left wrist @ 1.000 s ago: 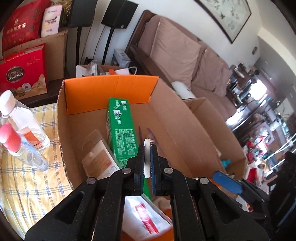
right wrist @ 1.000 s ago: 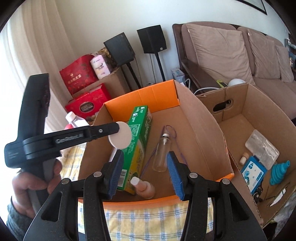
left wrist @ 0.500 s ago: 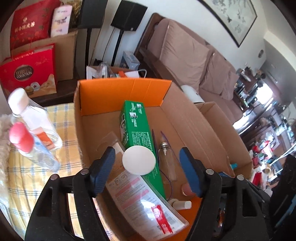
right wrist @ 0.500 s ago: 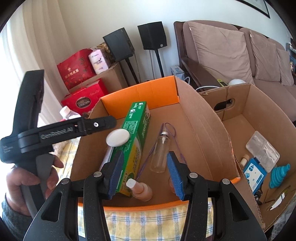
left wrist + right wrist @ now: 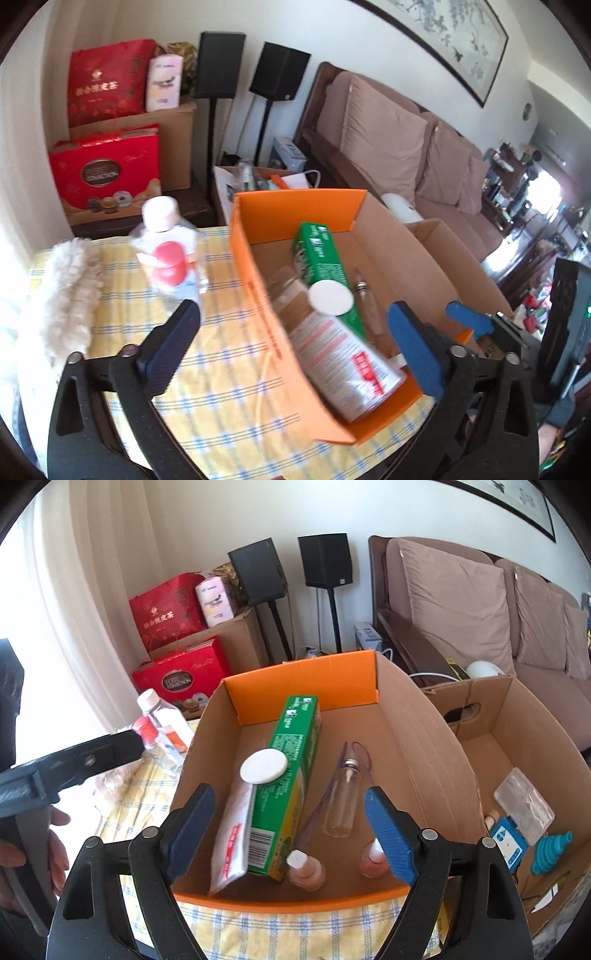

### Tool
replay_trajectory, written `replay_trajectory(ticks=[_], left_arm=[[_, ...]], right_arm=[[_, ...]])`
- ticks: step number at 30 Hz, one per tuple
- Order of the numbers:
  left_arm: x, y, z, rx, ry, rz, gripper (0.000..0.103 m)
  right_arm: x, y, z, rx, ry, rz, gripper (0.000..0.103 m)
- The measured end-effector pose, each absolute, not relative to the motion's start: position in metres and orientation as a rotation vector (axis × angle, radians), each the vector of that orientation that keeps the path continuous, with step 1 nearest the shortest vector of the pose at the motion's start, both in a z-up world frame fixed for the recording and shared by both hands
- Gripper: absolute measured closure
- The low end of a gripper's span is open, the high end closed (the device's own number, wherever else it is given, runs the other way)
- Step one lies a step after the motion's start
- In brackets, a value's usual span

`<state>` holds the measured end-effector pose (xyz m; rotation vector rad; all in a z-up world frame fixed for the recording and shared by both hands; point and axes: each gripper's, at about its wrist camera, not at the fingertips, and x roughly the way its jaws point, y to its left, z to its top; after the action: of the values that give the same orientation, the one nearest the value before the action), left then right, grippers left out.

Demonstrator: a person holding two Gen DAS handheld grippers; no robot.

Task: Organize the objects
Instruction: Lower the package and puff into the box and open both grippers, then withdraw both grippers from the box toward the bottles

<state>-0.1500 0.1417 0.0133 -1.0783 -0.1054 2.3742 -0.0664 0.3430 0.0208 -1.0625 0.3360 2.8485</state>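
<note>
1. The left tool [image 5: 293,325] hangs with its fingers spread wide apart and nothing between them, over the left wall of the box [image 5: 258,295].
2. The right tool [image 5: 290,829] is also wide apart and holds nothing, hovering above the near edge of the same box [image 5: 424,746].
3. In the box a white-capped pouch [image 5: 236,819] lies along the left side, its round cap [image 5: 263,766] leaning on the green carton [image 5: 291,771] just beside it.
4. To the right of the carton lies a clear glass bottle [image 5: 341,801] with a purple cord.
5. Two small pinkish bottles [image 5: 304,867] stand at the near wall, one by the carton's end, the other near the right tool's blue pad.
6. Outside the box, on the checked cloth of the counter [image 5: 229,387], stand two clear plastic bottles [image 5: 166,240], one white-capped and one red-capped, with a fluffy white duster [image 5: 62,295] to their left.
7. A second open box [image 5: 517,760] sits to the right and holds a blue funnel [image 5: 550,853], a blue pack and a clear packet.
</note>
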Motion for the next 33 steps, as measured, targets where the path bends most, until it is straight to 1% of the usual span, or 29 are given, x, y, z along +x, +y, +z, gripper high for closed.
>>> replay_trajectory(ticks=[2,3,4,12,20,25,30,33], left_arm=[[-0.147,0.132,0.013,-1.073,-0.094,2.403,0.0],[-0.145,0.128,0.014,-1.071,-0.085,2.415,0.0],[-0.143,0.123,0.014,-1.067,-0.079,2.432,0.0],[-0.133,0.088,0.006,-1.073,-0.109,2.483,0.0],[-0.14,0.055,0.005,-1.069,-0.156,2.541,0.0],[-0.155,0.051,0.002,-1.019,-0.173,2.585,0.0],[-0.178,0.059,-0.014,-1.007,-0.163,2.587,0.0],[-0.188,0.065,-0.023,-0.969,-0.164,2.584,0.001]], right_arm=[[-0.069,0.339,0.022,-1.06,0.321,2.852,0.009],[-0.07,0.338,0.022,-1.063,0.317,2.853,0.004],[-0.07,0.336,0.023,-1.061,0.315,2.859,0.0],[-0.078,0.317,0.031,-1.066,0.239,2.882,0.001],[-0.098,0.297,0.041,-1.096,0.229,2.938,0.001],[-0.126,0.284,0.053,-1.102,0.235,2.986,0.001],[-0.161,0.272,0.064,-1.142,0.27,3.028,0.001],[-0.186,0.262,0.065,-1.157,0.258,3.065,0.001]])
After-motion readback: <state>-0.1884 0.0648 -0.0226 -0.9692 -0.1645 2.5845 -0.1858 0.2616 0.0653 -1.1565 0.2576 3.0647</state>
